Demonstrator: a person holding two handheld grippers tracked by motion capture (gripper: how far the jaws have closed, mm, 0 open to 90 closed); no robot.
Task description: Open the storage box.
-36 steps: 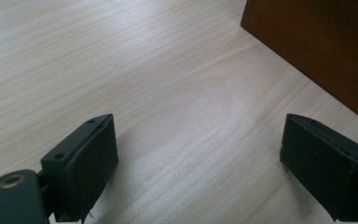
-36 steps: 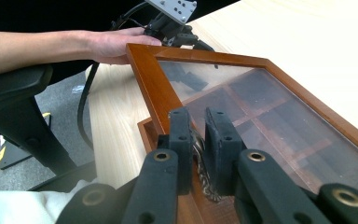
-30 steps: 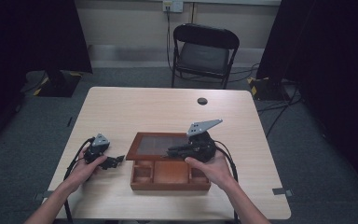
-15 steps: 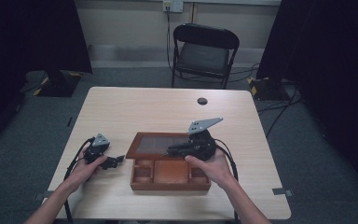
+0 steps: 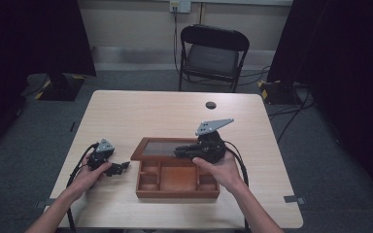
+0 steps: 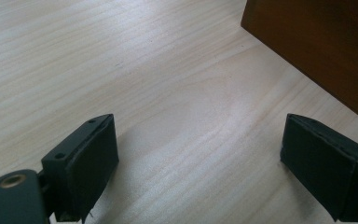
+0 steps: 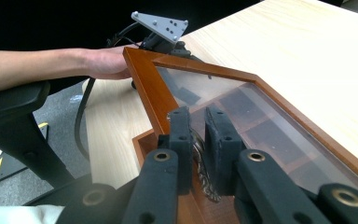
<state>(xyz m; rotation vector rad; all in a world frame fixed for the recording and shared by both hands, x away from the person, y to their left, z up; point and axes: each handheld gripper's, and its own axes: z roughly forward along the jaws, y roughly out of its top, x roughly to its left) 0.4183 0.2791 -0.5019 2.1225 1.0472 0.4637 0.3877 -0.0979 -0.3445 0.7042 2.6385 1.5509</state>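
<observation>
The table (image 5: 175, 111) carries an open wooden box (image 5: 177, 177) near its front edge, glass lid (image 5: 162, 148) tilted back. The right gripper (image 7: 199, 135) is clamped on a thin chain (image 7: 201, 161) above the compartments; a loose pinch could drop it outside. The left gripper (image 6: 200, 158), jaws apart, rests beside the box. 1 chair (image 5: 213, 53) stands beyond.

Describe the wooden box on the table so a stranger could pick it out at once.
On the pale table, look at the near middle, between the two hands. The wooden box lies there, reddish-brown, with small open compartments and a glass-paned lid tipped back; nothing else on the table is wood-framed.
</observation>
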